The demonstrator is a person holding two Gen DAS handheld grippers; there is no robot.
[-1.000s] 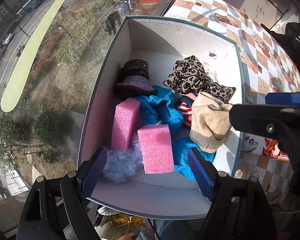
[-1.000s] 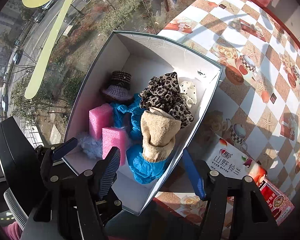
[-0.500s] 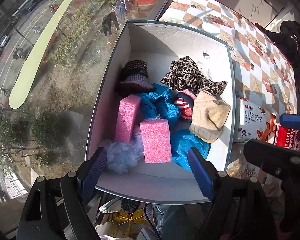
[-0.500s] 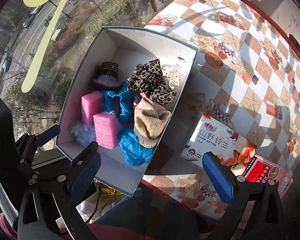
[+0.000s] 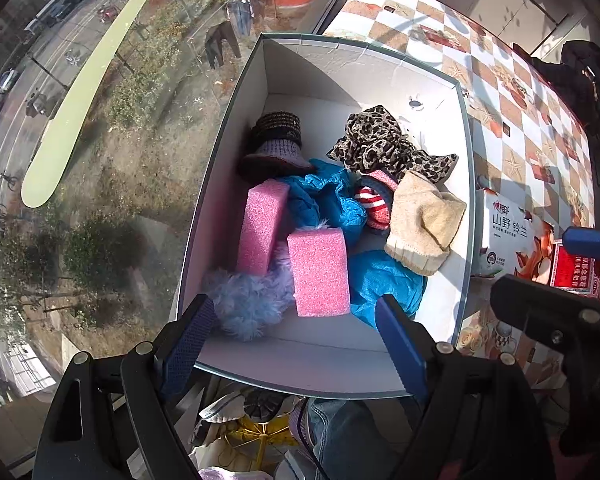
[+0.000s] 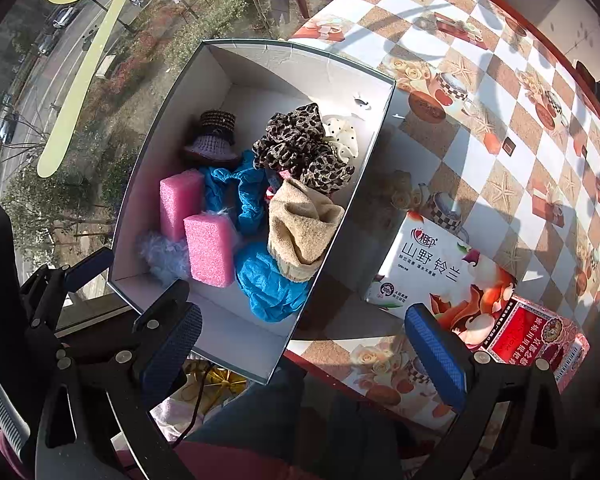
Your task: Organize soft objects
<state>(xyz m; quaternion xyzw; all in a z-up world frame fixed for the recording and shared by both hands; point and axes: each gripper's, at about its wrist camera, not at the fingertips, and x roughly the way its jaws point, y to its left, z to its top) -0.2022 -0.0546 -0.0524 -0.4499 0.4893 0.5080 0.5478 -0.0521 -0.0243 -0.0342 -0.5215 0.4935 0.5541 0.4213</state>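
A white box [image 5: 463, 168] with a teal rim holds a heap of soft things. In it lie two pink foam blocks [image 5: 320, 272], a beige knit piece [image 5: 420, 220], a leopard-print scarf [image 5: 380, 144], blue cloth [image 5: 328, 200], a lilac fluffy item [image 5: 248, 304], a small knitted hat [image 5: 276, 144] and a red-striped piece [image 5: 374, 204]. My left gripper [image 5: 292, 332] hangs open over the box's near end, holding nothing. My right gripper [image 6: 304, 336] stands wide open above the box's near right corner and the table, also holding nothing. The beige piece [image 6: 300, 232] rests against the right wall.
A white tissue pack [image 6: 432, 272] and a red carton [image 6: 532, 336] lie right of the box on the checkered tablecloth [image 6: 500, 120]. A window with the street far below runs along the left. A person's legs [image 6: 260, 420] are under the near edge.
The right gripper's jaws have spread wide and it has drawn back from over the beige piece toward the right, off the box. The beige piece stays in the box. The left gripper is unchanged.
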